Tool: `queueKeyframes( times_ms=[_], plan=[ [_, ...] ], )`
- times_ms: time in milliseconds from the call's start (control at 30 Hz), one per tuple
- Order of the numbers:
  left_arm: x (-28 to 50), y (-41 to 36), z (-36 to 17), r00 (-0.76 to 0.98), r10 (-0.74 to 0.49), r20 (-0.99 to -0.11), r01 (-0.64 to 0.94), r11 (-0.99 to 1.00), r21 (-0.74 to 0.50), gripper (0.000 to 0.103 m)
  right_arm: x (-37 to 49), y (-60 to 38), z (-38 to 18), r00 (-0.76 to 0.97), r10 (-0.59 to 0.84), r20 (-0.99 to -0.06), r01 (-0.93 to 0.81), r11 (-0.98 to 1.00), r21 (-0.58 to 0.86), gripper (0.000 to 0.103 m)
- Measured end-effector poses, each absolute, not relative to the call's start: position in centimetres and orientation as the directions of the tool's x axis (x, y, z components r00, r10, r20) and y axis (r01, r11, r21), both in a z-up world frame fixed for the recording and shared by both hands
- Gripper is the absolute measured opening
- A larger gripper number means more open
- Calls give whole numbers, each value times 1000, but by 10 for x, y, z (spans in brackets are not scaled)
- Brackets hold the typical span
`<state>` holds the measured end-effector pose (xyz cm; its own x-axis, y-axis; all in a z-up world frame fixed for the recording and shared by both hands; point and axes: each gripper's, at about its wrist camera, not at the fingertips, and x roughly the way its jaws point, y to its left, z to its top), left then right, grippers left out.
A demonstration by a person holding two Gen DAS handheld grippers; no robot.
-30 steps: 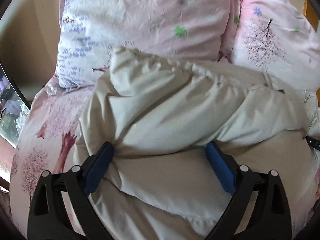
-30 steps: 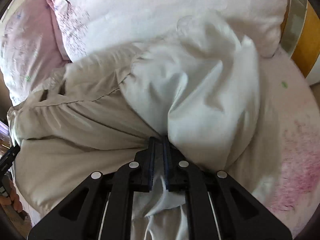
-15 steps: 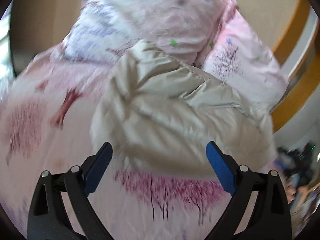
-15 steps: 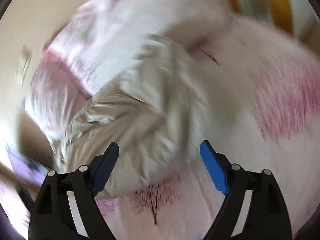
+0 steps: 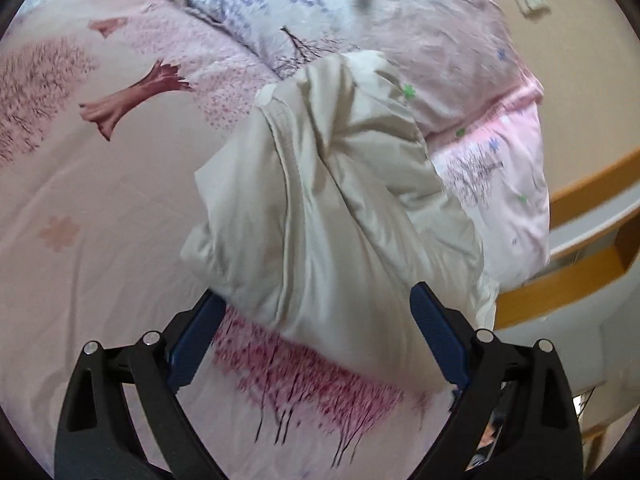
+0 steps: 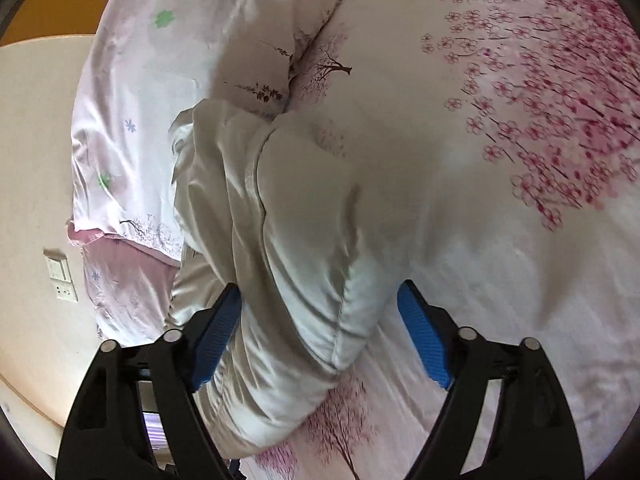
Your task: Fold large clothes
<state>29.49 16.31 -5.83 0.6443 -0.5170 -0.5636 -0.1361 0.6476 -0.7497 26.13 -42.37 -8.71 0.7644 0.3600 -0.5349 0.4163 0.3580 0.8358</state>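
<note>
A cream puffy jacket (image 5: 332, 208) lies folded in a bundle on the pink bed, its far end against the pillows. It also shows in the right wrist view (image 6: 280, 264). My left gripper (image 5: 316, 336) is open and empty, its blue pads just above the bundle's near edge. My right gripper (image 6: 320, 336) is open and empty, its pads either side of the bundle's near end.
Pink flower-print pillows (image 5: 400, 20) lie at the head of the bed, also in the right wrist view (image 6: 180, 60). The bedsheet (image 5: 100, 200) spreads to the left. A wooden bed frame (image 5: 580, 200) and a wall socket (image 6: 60, 280) lie beyond.
My right gripper has opened and let go of the jacket. Both grippers have pulled back from the bundle, and the views have swung round it.
</note>
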Motion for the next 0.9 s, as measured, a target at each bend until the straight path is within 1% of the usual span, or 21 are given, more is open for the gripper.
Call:
queueKeyframes(
  times_ms=[33, 100, 167, 200, 233, 267, 300, 333, 400, 500, 667, 800, 900],
  plan=[
    [300, 165, -60, 648, -512, -564, -156, 636, -756, 88, 265, -424, -88, 768, 360, -530, 410, 361, 838, 73],
    [309, 169, -66, 647, -503, -574, -199, 615, -763, 75, 269, -424, -91, 767, 357, -533, 411, 366, 835, 67],
    [316, 174, -75, 642, -505, -578, -237, 586, -775, 66, 272, -423, -95, 769, 364, -526, 404, 361, 840, 57],
    [319, 177, -81, 644, -515, -566, -250, 557, -792, 59, 273, -422, -97, 772, 368, -518, 397, 358, 845, 52],
    [320, 178, -84, 651, -520, -553, -251, 540, -803, 55, 273, -422, -98, 782, 370, -502, 379, 357, 854, 43],
    [320, 179, -84, 658, -521, -543, -244, 535, -809, 46, 272, -421, -98, 789, 371, -490, 364, 360, 859, 34],
    [320, 179, -82, 672, -524, -524, -226, 528, -818, 36, 272, -420, -97, 797, 372, -476, 348, 362, 865, 31],
    [319, 179, -79, 677, -527, -514, -213, 528, -822, 32, 271, -419, -94, 804, 372, -464, 333, 365, 869, 27],
    [316, 180, -69, 689, -530, -495, -185, 532, -827, 24, 269, -416, -86, 815, 371, -446, 309, 374, 874, 24],
    [307, 187, -53, 709, -530, -465, -138, 543, -828, 21, 262, -409, -70, 832, 383, -402, 251, 387, 887, 21],
    [269, 212, -28, 739, -506, -445, -98, 573, -814, 21, 235, -383, -42, 824, 443, -353, 149, 430, 890, 21],
    [225, 241, -25, 745, -472, -470, -120, 599, -792, 21, 206, -355, -40, 785, 496, -371, 112, 475, 873, 21],
    [197, 257, -29, 740, -443, -506, -153, 622, -768, 21, 180, -335, -49, 754, 518, -404, 115, 502, 857, 21]
  ],
)
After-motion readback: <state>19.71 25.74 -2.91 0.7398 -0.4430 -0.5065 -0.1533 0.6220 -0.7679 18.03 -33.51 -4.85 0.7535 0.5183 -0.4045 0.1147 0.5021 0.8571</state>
